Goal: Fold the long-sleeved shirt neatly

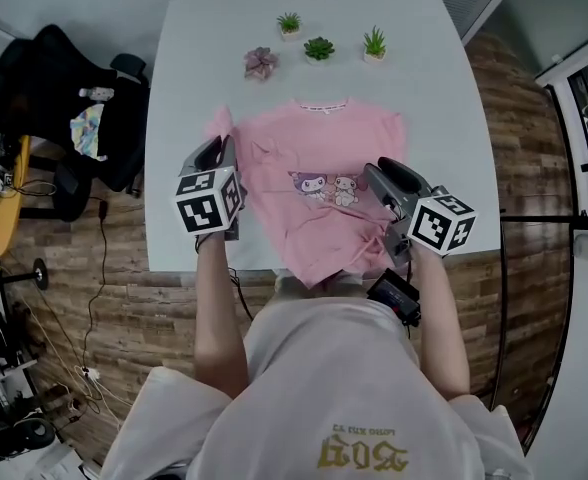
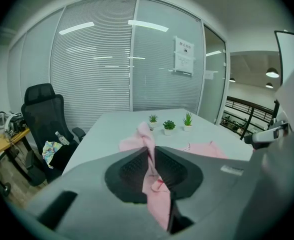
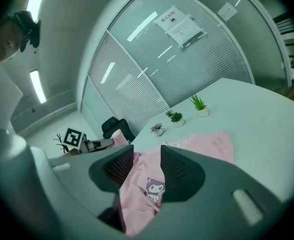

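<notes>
White table (image 1: 179, 138) carries the pink long-sleeved shirt (image 1: 304, 143), lying mostly flat by your near edge. Your left hand-held gripper (image 2: 151, 151) pinches 1 sleeve (image 2: 145, 133) between nearly closed jaws. Your right hand-held gripper (image 3: 147, 153) grips thicker fabric at the shirt's right side, jaws half apart.

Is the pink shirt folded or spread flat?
Not folded: pink shirt lies spread on the table, cartoon print up, one sleeve lifted, pinched in the left tongs.
</notes>
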Available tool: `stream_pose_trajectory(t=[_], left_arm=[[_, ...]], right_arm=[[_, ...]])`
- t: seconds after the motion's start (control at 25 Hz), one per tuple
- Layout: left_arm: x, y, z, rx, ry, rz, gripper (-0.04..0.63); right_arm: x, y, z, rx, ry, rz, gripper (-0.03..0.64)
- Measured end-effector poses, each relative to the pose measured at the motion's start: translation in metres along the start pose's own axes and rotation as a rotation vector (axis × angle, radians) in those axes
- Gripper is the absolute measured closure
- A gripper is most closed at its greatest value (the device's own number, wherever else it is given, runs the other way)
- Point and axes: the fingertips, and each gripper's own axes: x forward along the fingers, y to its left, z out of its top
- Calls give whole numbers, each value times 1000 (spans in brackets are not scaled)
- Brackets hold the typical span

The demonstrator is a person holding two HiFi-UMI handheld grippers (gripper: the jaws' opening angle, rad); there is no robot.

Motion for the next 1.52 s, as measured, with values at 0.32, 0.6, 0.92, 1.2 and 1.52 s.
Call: stream_pose_trajectory(t=[0.32, 0.6, 0.92, 1.2, 1.52], left_arm=[[13, -32, 4, 19, 8, -8, 552], [34, -74, 0, 52, 29, -31, 552], [59, -144, 3, 113, 42, -96, 551], [81, -193, -15, 170, 80, -139, 548], [116, -238, -57, 344, 140, -161, 540]], right_arm=[[-18, -23, 8, 22, -13, 4, 446], [-39, -48, 6, 47, -16, -4, 449], [-65, -78, 10, 78, -22, -16, 449], [-76, -99, 10, 101, -21, -17, 449], [-89, -118, 6, 119, -14, -21, 449]])
